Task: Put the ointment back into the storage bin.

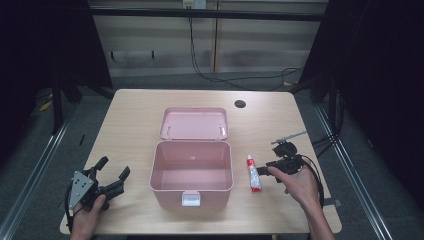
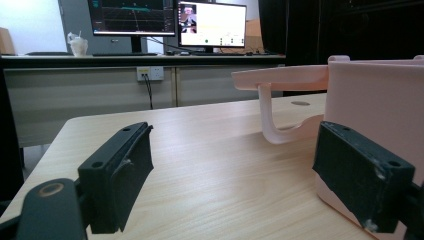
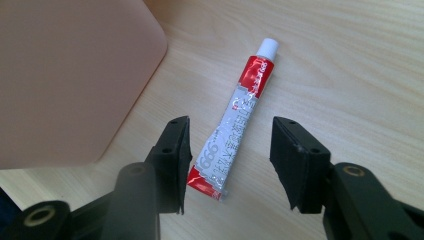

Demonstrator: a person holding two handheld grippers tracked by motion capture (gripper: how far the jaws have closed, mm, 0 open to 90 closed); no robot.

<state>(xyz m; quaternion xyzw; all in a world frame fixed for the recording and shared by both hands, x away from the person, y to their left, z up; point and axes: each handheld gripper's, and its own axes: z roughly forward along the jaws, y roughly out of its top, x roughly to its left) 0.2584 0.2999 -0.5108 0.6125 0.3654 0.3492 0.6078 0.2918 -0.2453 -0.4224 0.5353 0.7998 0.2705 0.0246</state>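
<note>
A red and silver tube (image 3: 236, 122) lies flat on the wooden table (image 1: 135, 120), just right of an open pink box (image 1: 192, 167); the right gripper (image 3: 230, 155) hangs over it, jaws spread either side of its crimped end, long axis running away between them; the left gripper (image 1: 102, 180), also spread, rests well apart; the box looks empty.

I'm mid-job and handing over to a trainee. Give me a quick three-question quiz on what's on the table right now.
1. True or false: the pink box is open, its lid laid back.
2. The right gripper has its jaws around the tube: A) open, either side of it; B) clamped on it.
3. Where does the left gripper rest?

Key: 1 true. 2 A. 3 On the table, left of the box, open.
</note>
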